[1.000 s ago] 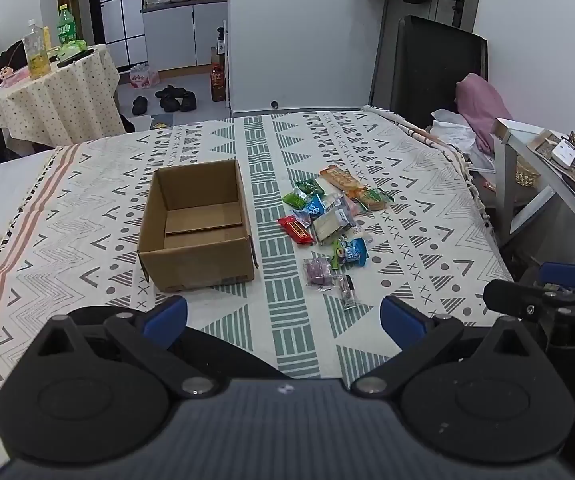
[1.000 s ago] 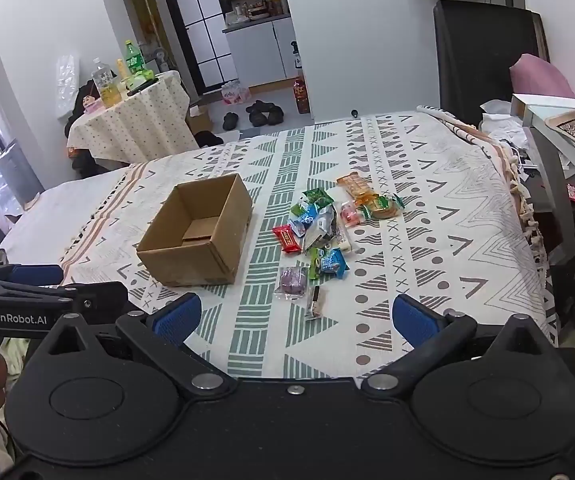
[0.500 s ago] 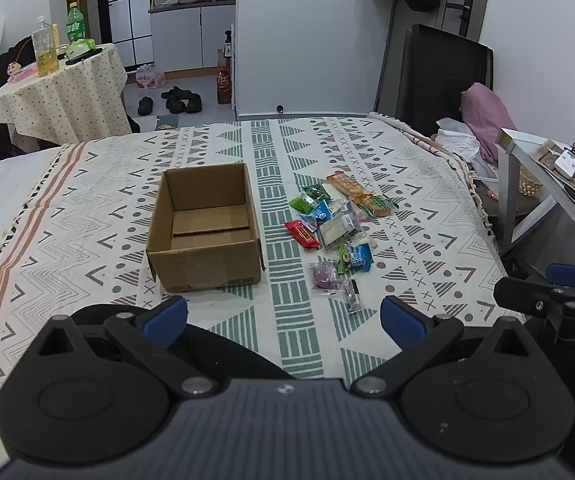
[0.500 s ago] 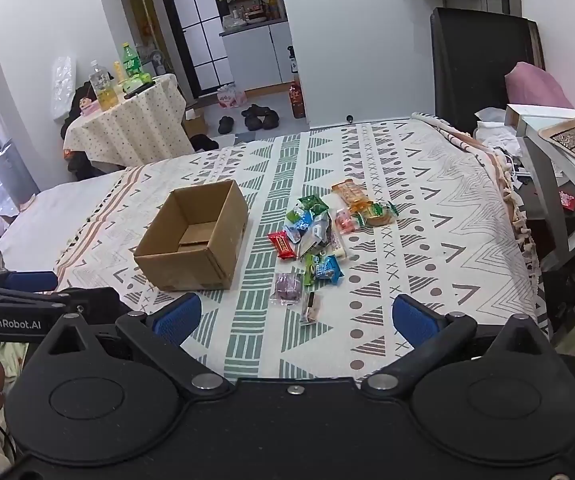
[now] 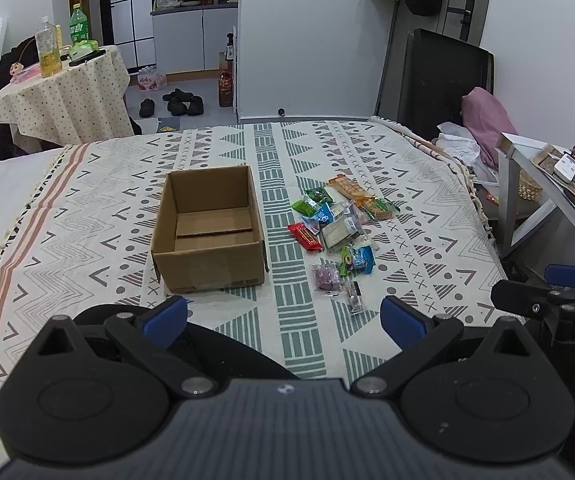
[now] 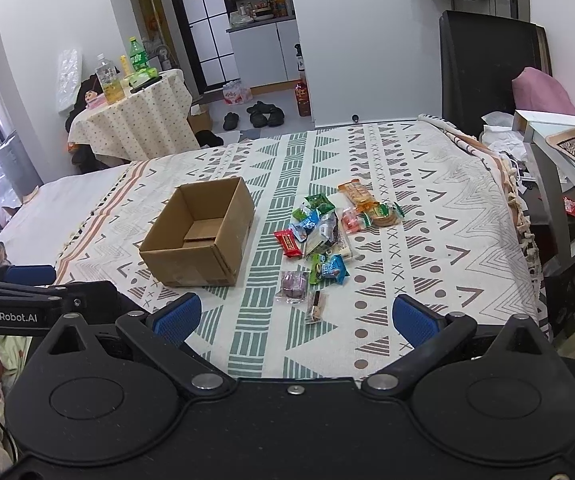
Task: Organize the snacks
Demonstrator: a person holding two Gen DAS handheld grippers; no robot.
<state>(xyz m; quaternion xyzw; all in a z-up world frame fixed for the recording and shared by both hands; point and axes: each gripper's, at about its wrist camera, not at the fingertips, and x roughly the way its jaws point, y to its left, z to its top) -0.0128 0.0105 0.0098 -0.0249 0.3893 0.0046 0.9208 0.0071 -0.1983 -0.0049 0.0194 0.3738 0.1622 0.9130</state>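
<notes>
My left tongs and right tongs, both spread and empty, frame the snacks at centre, right of the box; the view has drawn slightly nearer.

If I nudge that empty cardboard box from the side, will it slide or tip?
The cardboard box probably slides: it looks empty, low and wide, so likely light and stable. The patterned cloth beneath may bunch up and drag. Its open top walls may flex if squeezed.
</notes>
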